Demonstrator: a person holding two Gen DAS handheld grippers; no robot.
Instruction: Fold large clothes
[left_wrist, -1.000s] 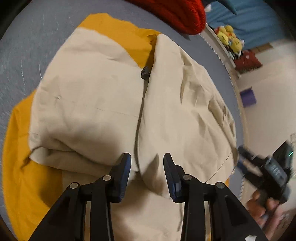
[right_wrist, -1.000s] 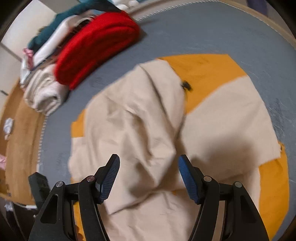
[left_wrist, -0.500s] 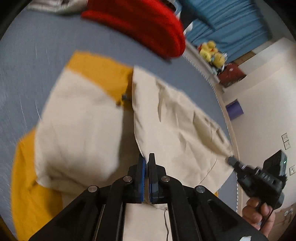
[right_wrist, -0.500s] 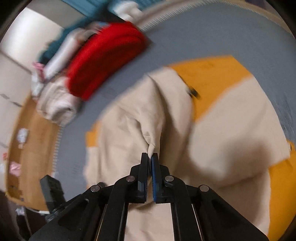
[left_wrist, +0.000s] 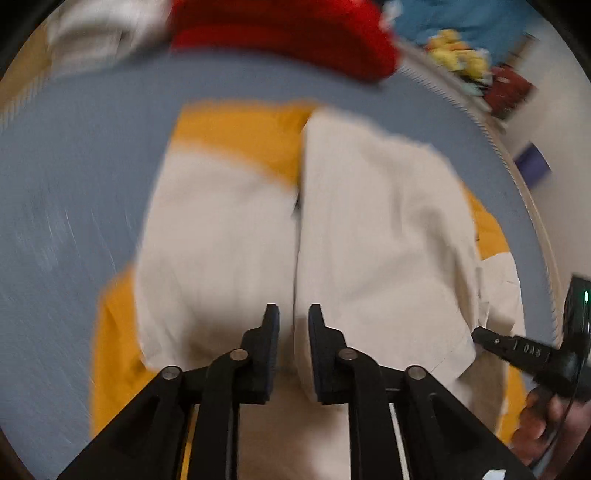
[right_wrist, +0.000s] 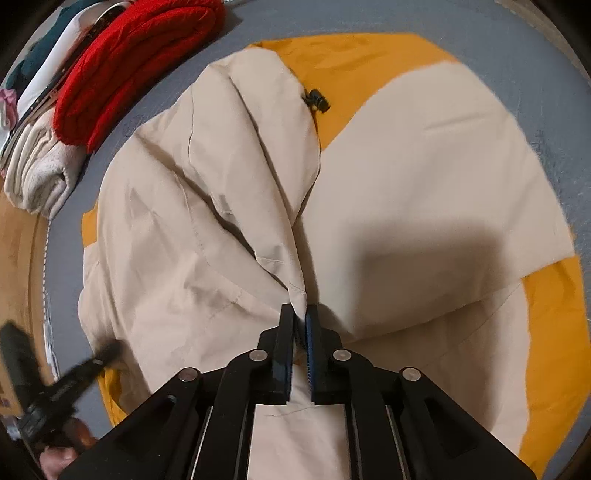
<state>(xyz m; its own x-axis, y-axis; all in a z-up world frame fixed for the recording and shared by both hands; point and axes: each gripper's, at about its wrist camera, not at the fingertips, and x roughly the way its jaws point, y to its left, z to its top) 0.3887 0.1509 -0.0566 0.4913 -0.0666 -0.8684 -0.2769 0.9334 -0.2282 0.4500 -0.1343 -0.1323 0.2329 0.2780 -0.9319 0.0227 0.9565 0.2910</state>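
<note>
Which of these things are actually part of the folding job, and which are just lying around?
In the job: beige and yellow jacket, its black cord toggle.
Lying about: folded red knit, rolled cream fleece, yellow plush toys.

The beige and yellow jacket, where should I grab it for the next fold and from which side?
Judging by its pose, grip the beige and yellow jacket at the raised ridge along its centre opening, coming down from above. Fabric stands up there, and the right hand-held gripper already pinches it; the flat panels offer nothing to pinch.
</note>
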